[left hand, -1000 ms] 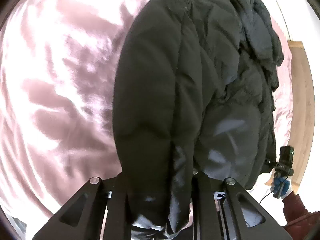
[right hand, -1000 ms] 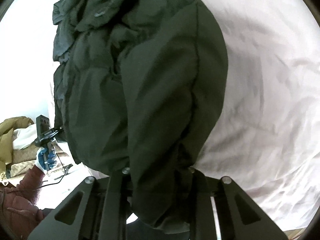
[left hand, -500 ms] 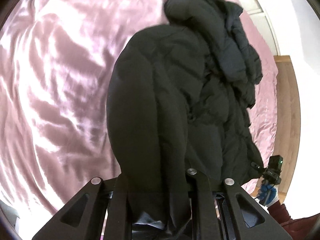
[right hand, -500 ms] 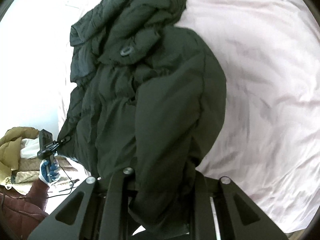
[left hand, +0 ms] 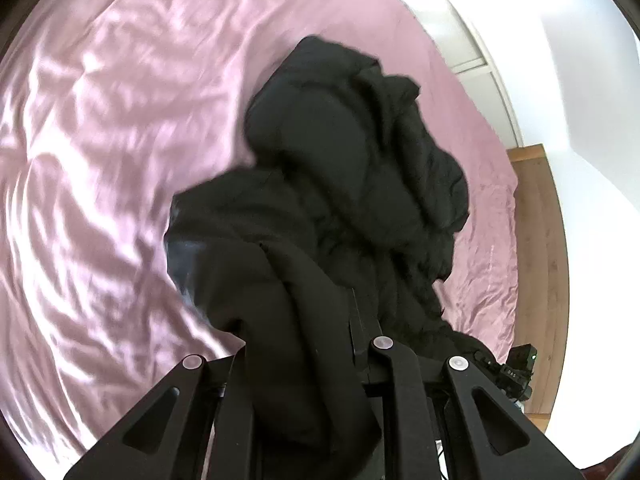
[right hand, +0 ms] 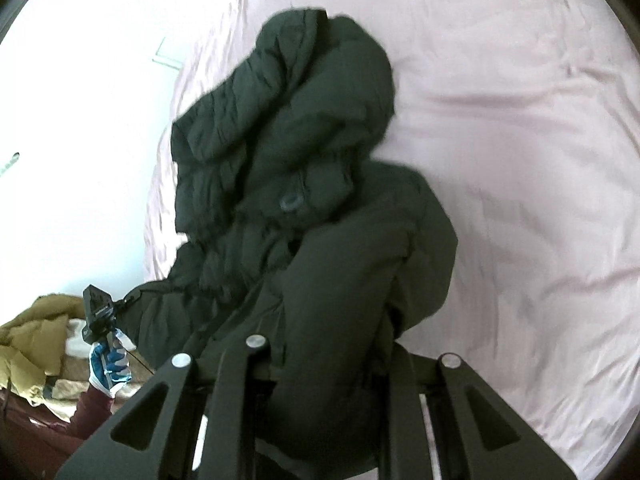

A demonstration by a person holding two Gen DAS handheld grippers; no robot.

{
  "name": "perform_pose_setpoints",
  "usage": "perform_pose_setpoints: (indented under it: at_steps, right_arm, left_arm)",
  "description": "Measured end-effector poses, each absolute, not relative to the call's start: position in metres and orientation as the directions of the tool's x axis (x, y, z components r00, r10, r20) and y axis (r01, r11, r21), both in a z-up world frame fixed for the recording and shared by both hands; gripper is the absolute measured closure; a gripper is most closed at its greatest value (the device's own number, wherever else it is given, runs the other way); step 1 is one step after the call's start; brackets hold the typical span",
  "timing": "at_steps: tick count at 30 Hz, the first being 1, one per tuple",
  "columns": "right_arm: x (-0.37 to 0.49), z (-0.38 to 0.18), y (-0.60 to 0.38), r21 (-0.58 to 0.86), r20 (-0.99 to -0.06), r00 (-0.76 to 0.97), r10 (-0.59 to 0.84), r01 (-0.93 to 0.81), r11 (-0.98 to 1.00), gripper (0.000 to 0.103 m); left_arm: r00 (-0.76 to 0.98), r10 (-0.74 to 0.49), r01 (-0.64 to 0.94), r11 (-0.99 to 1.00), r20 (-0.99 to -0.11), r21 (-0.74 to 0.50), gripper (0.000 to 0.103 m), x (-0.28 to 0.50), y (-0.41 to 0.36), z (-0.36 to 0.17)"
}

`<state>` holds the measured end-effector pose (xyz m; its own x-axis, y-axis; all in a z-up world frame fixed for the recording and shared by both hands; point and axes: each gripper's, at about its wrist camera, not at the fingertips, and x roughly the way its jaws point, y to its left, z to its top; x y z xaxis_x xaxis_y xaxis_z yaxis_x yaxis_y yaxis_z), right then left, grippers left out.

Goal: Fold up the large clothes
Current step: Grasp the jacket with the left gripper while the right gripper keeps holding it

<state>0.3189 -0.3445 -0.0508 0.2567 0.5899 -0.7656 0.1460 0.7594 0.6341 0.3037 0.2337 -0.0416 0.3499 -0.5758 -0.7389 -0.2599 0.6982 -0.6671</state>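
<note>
Black padded jacket point(left hand: 352, 184) held up at one end over a bed, both grippers clamped on its fabric.

The surface is a bed sheet point(left hand: 120, 128), pink and satin-like, heavily creased in the left wrist view and paler and smoother in the right wrist view. The jacket's far part lies bunched on the sheet; its near part rises to the left gripper point(left hand: 304, 360) and the right gripper point(right hand: 332, 364), each with jaws closed tight on a thick fold of the fabric. In the left wrist view, a white wall point(left hand: 580, 80) and a strip of wooden floor point(left hand: 540, 240) border the bed. In the right wrist view, a gloved hand point(right hand: 110, 368) grips the other tool's handle, before a heap of tan cloth point(right hand: 36, 336). The wall there is overexposed.
</note>
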Motion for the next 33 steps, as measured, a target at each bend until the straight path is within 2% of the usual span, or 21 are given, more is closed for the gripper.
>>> perform_pose_setpoints:
  at_steps: [8, 16, 26, 33]
  right_arm:
    - [0.371, -0.021, -0.360, 0.697, -0.695, 0.392, 0.602, 0.166, 0.697, 0.087]
    - [0.469, -0.005, -0.381, 0.751, -0.629, 0.517, 0.580, 0.213, 0.625, 0.087]
    - [0.596, -0.038, -0.370, 0.743, -0.646, 0.533, 0.547, 0.276, 0.609, 0.087]
    - [0.651, -0.085, -0.370, 0.719, -0.688, 0.511, 0.515, 0.387, 0.577, 0.084]
  left_arm:
    - [0.430, -0.571, -0.246, 0.671, -0.699, -0.699, 0.089, 0.370, 0.239, -0.013]
    - [0.502, -0.543, -0.266, 0.644, -0.673, -0.717, 0.088, 0.467, 0.264, -0.001]
    - [0.434, -0.499, -0.379, 0.654, -0.750, -0.654, 0.087, 0.598, 0.273, -0.064]
    - [0.401, -0.503, -0.472, 0.603, -0.765, -0.644, 0.080, 0.650, 0.272, -0.119]
